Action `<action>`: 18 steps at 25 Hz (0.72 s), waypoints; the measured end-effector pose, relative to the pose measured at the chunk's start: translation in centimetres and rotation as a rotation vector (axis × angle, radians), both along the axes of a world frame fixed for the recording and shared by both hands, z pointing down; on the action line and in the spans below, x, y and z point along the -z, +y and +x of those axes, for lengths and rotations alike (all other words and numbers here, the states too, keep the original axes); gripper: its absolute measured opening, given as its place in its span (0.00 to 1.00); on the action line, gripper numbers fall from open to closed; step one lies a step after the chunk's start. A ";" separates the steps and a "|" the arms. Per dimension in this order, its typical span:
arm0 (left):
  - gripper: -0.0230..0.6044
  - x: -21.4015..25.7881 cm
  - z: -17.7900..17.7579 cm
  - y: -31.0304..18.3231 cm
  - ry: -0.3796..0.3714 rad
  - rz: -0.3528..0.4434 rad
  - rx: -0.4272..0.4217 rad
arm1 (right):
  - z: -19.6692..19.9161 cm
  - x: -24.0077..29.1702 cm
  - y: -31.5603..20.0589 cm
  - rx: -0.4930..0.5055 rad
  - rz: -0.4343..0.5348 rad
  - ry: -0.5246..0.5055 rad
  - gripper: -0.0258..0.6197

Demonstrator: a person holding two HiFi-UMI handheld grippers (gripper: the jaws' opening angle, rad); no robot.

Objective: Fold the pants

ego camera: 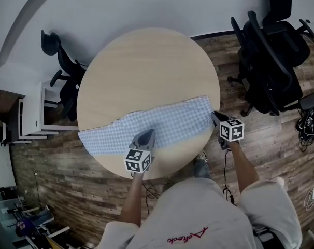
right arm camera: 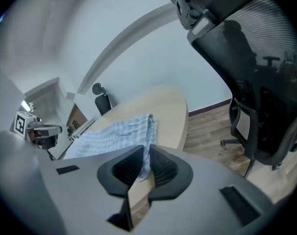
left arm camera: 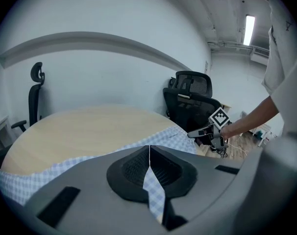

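- Progress: early stage. The pants (ego camera: 165, 122) lie as one long band across the near half of the counter (ego camera: 146, 61). No completed fold shows, so most of the folding is judged still to do.
- Grip, left gripper (ego camera: 145, 137): pressed together on the band's near edge, about mid-length.
- Grip, right gripper (ego camera: 217, 119): pinching the cloth's right end at the counter rim.
- Material: thin, limp blue-and-white checked cloth, lightly rippled. The counter is round, smooth, pale wood.
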State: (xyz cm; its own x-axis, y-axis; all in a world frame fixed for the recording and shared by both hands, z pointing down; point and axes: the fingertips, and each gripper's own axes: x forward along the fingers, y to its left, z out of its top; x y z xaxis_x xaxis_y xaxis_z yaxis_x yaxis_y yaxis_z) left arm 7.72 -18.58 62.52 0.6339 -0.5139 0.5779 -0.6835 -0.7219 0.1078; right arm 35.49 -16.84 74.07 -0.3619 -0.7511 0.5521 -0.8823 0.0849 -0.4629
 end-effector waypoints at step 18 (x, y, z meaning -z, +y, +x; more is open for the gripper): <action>0.09 0.8 4.6 -0.3 -0.010 0.034 -0.100 | 9.2 3.6 0.2 -0.167 0.104 0.001 0.13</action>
